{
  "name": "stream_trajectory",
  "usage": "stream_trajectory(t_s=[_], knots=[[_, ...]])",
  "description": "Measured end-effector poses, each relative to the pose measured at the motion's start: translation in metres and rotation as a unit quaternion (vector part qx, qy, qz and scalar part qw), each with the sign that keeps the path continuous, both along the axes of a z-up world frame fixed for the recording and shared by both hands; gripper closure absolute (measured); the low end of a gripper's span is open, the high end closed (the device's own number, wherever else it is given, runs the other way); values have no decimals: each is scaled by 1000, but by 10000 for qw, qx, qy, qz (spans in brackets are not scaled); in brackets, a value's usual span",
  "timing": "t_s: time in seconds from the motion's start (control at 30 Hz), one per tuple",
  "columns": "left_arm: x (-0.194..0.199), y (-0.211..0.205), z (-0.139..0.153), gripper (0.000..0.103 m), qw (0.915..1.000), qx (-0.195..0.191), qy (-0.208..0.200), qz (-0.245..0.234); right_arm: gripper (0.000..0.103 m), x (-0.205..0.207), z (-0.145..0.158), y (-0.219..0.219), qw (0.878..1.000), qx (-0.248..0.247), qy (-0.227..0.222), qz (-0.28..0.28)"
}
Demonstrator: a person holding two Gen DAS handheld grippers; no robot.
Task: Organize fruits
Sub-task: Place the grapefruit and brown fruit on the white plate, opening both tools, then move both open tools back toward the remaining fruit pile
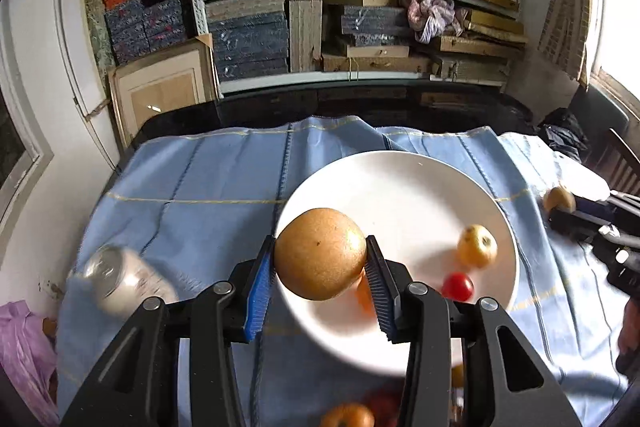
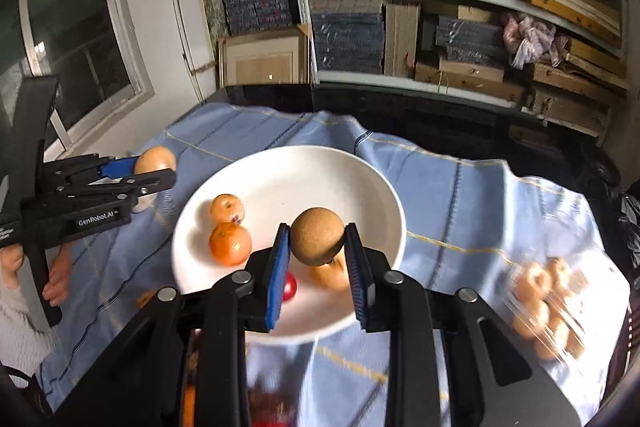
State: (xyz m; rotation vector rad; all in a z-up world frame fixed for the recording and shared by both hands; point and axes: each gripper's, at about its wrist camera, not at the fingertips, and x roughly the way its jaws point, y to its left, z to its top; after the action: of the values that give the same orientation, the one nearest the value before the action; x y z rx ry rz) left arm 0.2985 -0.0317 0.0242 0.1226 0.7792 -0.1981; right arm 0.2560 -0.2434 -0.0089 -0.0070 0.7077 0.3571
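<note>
The left gripper [image 1: 320, 259] clamps a large, round, golden-brown pear [image 1: 320, 254] between its ribbed blue pads, held above the near rim of the white plate [image 1: 400, 179]. The right gripper [image 2: 317, 243] pinches a smaller, rough-skinned brown fruit [image 2: 317, 241] in a narrower grip, over the same plate. In the smooth, shallow plate lie two oranges [image 2: 231, 243], a small red tomato [image 1: 458, 286] and a yellowish apple [image 1: 477, 246]. A creased blue cloth [image 1: 200, 187] covers the table. A blurred clear jar [image 1: 120, 277] stands left of the plate, and a bag of round buns [image 2: 548, 303] lies to the right.
</note>
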Motion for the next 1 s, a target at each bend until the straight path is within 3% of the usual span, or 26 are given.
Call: stream_trajectory(t_s=[0.3, 0.63, 0.73, 0.83, 1.0], knots=[[60, -13, -50, 59, 9986, -63, 530, -26, 76, 74, -50, 28, 9985, -202, 483, 170], [77, -16, -69, 59, 9978, -28, 655, -62, 76, 100, -79, 42, 9961, -443, 713, 259], [77, -14, -66, 59, 9981, -24, 621, 33, 73, 98, -76, 41, 9965, -436, 667, 241], [72, -11, -54, 48, 9984, -44, 555, 88, 72, 91, -64, 39, 9973, -434, 555, 221], [44, 4, -11, 46, 9995, -149, 206, 188, 69, 50, -7, 23, 9994, -303, -32, 165]])
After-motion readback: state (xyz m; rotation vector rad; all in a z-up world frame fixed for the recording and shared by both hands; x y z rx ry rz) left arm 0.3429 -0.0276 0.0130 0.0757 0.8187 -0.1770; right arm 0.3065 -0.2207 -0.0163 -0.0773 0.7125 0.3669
